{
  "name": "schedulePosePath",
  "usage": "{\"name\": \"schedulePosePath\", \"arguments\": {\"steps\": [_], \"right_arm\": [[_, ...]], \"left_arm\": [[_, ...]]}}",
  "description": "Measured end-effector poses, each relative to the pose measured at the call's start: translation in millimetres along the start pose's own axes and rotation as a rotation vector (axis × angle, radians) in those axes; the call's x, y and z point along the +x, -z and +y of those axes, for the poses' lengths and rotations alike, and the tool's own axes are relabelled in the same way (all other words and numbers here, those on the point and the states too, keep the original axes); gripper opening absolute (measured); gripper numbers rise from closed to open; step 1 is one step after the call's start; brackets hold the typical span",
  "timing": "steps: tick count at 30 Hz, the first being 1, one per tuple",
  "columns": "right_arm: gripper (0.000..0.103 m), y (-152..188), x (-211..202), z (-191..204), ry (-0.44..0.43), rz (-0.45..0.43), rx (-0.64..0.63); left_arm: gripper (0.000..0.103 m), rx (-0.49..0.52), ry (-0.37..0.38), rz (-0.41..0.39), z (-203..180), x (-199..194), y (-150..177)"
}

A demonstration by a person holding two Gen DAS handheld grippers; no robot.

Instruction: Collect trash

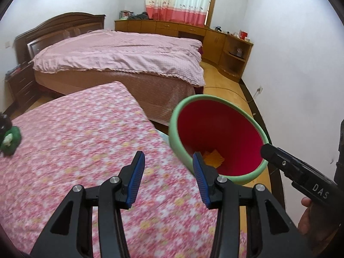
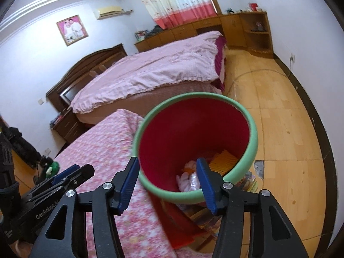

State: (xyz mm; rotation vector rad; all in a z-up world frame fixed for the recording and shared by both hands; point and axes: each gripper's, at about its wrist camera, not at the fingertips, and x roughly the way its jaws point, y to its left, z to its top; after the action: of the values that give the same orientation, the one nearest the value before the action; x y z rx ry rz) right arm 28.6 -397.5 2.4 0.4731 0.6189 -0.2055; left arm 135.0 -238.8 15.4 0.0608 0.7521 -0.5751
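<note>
A round bin with a green rim [image 1: 217, 97] [image 2: 194, 95] and red inside stands beside the flowered mattress [image 1: 86, 142] [image 2: 101, 146]. Inside lie an orange ribbed piece [image 1: 212, 157] [image 2: 223, 160] and crumpled pale pink trash [image 2: 189, 181]. My left gripper [image 1: 168, 180] is open and empty above the mattress edge, left of the bin; it also shows in the right wrist view [image 2: 71, 175]. My right gripper [image 2: 169, 182] is open and empty over the bin's near rim; it shows at the right of the left wrist view [image 1: 266, 148].
A large bed with a pink cover [image 1: 120, 51] [image 2: 154, 68] stands behind. Wooden cabinets [image 1: 215, 36] line the far wall. A green plush toy [image 1: 9, 139] [image 2: 51, 168] lies on the mattress's left. Wooden floor [image 2: 286, 129] lies right of the bin.
</note>
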Motion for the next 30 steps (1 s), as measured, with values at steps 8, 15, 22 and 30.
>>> {"name": "schedulePosePath", "arguments": {"steps": [8, 15, 22, 30], "right_arm": [[0.067, 9.0, -22.3, 43.6, -0.050, -0.019, -0.090], [0.076, 24.4, -39.4, 81.9, -0.091, -0.044, -0.165], [0.078, 45.6, -42.8, 112.9, -0.119, -0.023, -0.220], [0.078, 71.6, -48.4, 136.4, -0.107, -0.034, -0.274]], "left_arm": [[0.047, -0.056, -0.085, -0.037, 33.6, -45.5, 13.7], [0.056, -0.118, -0.180, -0.066, 63.2, -83.6, 28.1], [0.062, -0.154, -0.265, -0.091, 88.3, -124.8, 47.5], [0.062, -0.205, -0.329, -0.113, 111.6, -155.4, 75.8]]}}
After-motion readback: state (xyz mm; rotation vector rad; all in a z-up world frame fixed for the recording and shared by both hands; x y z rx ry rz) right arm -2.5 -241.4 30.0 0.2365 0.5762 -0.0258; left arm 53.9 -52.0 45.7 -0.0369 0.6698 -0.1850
